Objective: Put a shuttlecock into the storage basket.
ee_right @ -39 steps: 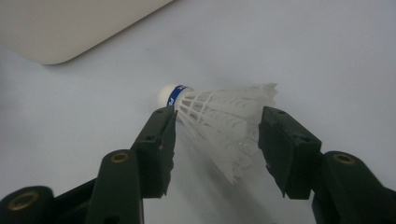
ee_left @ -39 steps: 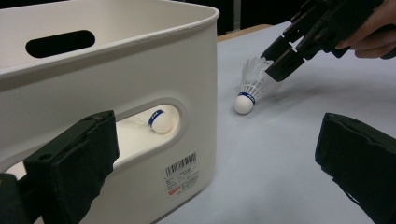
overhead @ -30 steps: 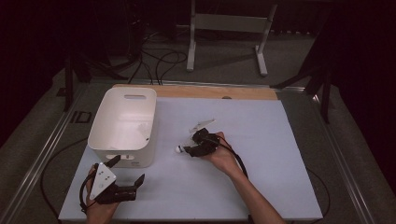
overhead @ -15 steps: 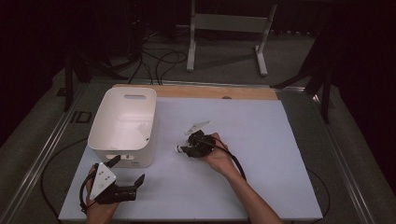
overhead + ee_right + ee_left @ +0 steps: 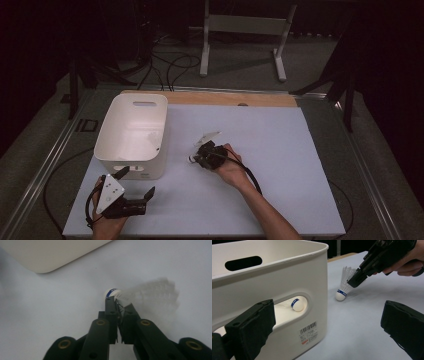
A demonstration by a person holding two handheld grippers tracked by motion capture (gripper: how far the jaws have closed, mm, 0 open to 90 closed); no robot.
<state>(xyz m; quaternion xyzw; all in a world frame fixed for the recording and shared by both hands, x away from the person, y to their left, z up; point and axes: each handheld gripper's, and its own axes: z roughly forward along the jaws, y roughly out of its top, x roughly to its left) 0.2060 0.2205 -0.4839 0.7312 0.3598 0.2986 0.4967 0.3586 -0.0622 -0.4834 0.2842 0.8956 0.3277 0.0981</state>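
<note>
Right gripper (image 5: 119,305) just clamped onto blue-banded shuttlecock (image 5: 147,293) (lettering unreadable); left gripper (image 5: 329,322) agape, empty.

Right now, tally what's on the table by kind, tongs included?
Shuttlecocks: 2, one pinched in the right tongs, one inside the bin
White bins: 1
Tongs: 2, counting the open left tongs
Total: 5
</note>
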